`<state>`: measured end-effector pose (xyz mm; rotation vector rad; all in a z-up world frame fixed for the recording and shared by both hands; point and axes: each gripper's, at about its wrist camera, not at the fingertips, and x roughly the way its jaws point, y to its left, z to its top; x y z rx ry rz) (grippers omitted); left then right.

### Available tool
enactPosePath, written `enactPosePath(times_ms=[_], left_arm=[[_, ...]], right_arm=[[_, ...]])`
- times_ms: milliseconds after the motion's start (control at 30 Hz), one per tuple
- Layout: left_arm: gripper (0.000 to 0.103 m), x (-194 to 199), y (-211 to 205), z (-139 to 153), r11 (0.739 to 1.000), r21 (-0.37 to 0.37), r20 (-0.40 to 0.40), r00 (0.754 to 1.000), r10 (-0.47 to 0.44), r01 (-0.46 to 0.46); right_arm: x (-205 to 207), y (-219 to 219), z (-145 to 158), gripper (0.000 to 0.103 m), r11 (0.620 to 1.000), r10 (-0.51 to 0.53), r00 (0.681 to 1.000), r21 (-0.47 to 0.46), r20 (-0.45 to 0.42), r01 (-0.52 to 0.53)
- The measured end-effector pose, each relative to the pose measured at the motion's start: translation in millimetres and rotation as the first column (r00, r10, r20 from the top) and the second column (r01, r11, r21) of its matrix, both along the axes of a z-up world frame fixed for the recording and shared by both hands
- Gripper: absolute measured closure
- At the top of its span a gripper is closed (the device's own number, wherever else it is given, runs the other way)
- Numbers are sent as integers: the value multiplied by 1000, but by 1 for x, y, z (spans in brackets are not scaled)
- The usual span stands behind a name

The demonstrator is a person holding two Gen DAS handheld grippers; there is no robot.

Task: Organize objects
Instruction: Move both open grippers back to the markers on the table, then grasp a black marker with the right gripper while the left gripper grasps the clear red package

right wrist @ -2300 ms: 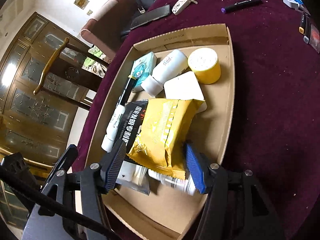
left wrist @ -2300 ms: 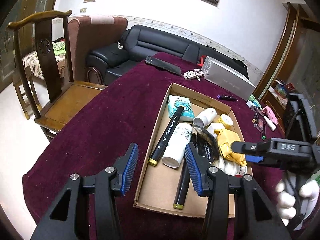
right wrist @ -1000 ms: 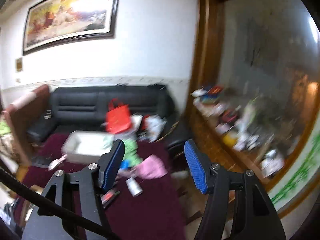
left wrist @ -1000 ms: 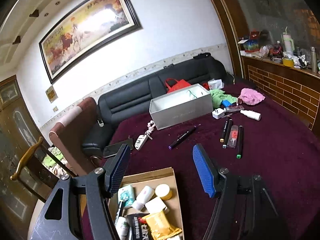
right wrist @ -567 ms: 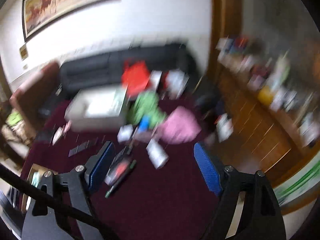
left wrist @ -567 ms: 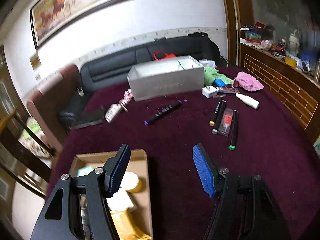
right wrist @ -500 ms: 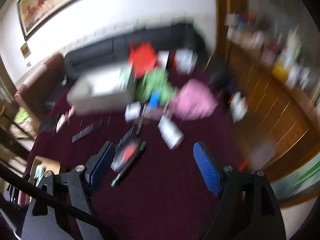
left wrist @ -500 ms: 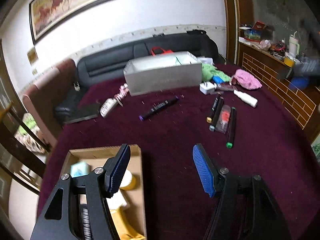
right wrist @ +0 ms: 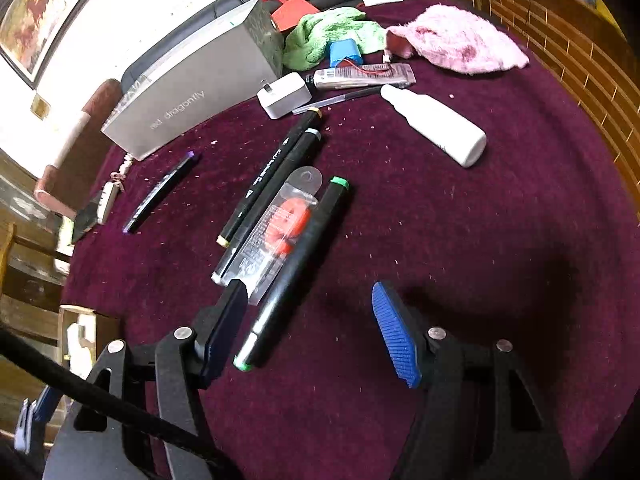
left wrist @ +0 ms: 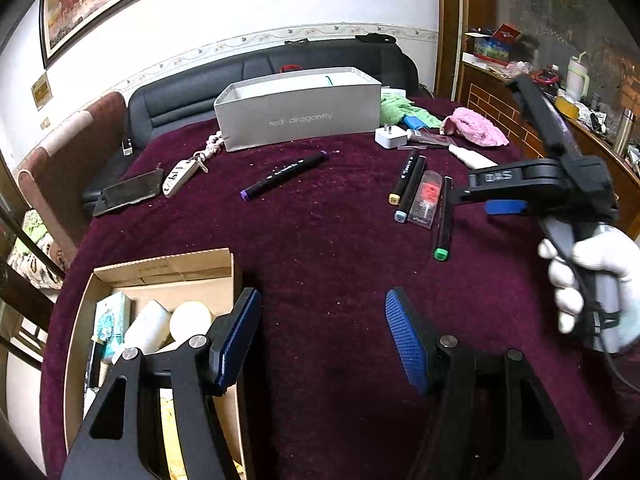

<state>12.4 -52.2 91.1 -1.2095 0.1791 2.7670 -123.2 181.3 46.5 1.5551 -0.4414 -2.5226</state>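
A cardboard tray (left wrist: 172,266) at the near left holds bottles and packets. Loose items lie on the maroon cloth: a green-capped marker (right wrist: 298,264) (left wrist: 443,220), a clear packet with a red part (right wrist: 276,232) (left wrist: 427,198), two black markers (right wrist: 276,172), a purple-capped marker (left wrist: 282,175) and a white bottle (right wrist: 436,130). My right gripper (right wrist: 308,330) is open and empty, low over the near end of the green-capped marker; it also shows in the left wrist view (left wrist: 480,204). My left gripper (left wrist: 322,338) is open and empty, beside the tray's right edge.
A grey box (left wrist: 298,114) stands at the back. Keys (left wrist: 182,172) and a phone (left wrist: 126,196) lie at the left. A white charger (right wrist: 284,94), green cloth (right wrist: 332,32), pink cloth (right wrist: 456,46) and blue battery (right wrist: 344,50) lie at the back right. A sofa (left wrist: 320,60) stands behind.
Both grippers left the tray and swung toward the loose items at the right. The right gripper has come down low over the green-capped marker. Both stay open and empty.
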Motion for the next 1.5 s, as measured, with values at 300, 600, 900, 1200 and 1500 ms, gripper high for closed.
enactPosePath(times_ms=[300, 600, 900, 1200, 1500], left_arm=[[44, -1, 3, -3, 1000, 8, 7, 1000, -11, 11], [44, -28, 38, -2, 989, -13, -28, 989, -148, 147], [44, -106, 102, -33, 945, -69, 17, 947, -320, 320], [45, -137, 121, -69, 939, -142, 95, 949, -302, 313], [79, -123, 104, -65, 953, -78, 127, 951, -281, 292]], right_arm=[[-15, -39, -20, 74, 987, 19, 1000, 158, 5, -19], [12, -6, -21, 91, 978, -27, 999, 204, -28, 32], [57, 61, -29, 91, 990, -126, 988, -69, -91, 120], [59, 64, -29, 91, 986, -124, 988, -127, -93, 112], [58, 64, -31, 91, 985, -128, 986, -130, -103, 114]])
